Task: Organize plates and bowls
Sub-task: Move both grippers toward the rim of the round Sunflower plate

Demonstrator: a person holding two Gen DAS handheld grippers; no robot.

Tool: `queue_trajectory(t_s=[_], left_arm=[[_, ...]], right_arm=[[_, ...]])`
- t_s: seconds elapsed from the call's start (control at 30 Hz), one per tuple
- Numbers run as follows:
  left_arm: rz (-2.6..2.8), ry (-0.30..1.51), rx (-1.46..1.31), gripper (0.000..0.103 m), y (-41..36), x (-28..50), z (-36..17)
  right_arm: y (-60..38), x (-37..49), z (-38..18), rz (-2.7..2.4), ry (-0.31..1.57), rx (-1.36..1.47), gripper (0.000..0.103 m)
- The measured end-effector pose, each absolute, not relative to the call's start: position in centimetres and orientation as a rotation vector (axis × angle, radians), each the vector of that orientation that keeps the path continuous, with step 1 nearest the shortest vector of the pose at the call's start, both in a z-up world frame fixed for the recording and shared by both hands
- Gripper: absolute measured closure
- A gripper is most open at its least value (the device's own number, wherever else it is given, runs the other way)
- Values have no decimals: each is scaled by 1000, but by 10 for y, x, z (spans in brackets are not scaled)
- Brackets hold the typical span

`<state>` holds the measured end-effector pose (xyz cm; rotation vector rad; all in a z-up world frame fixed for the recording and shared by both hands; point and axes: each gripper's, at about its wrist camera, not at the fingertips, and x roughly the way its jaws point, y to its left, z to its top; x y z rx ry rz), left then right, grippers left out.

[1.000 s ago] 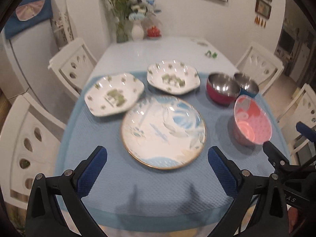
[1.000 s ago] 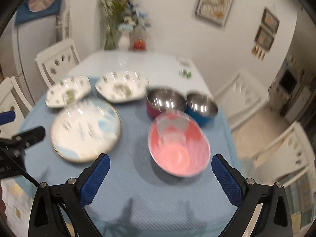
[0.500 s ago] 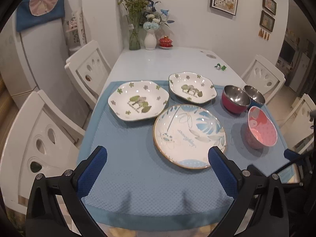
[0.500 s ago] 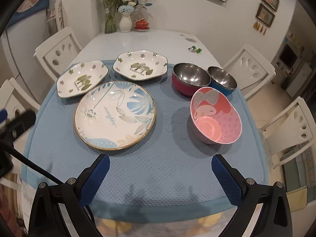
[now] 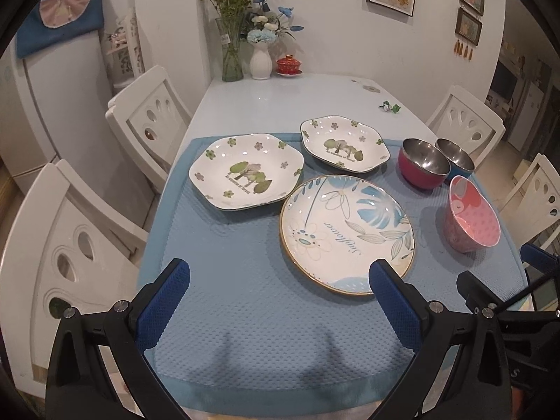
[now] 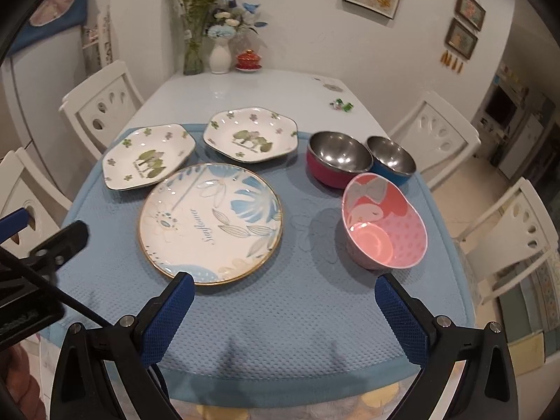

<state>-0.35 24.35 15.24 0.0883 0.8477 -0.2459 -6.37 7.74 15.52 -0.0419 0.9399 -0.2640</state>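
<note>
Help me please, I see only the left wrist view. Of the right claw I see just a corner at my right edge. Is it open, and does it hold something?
Observer: The right claw is open and holds nothing; it hangs over the near part of the blue mat.
Operator: Good. The pink bowl I see mostly from the side. Is something inside?
Observer: No, it is empty; the right wrist view looks down into it, to its bare bottom.
Operator: And the blue bowl, half hidden behind the red bowl?
Observer: Empty too; in the right wrist view its whole steel inside shows, with nothing in it.
</note>
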Motion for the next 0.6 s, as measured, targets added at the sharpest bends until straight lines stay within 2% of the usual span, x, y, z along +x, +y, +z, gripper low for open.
queue_trajectory(t_s=[0.6], left_arm=[[-228,913,24,1,256,1,148]], right_arm=[[75,-60,149,-230,958,1,1]])
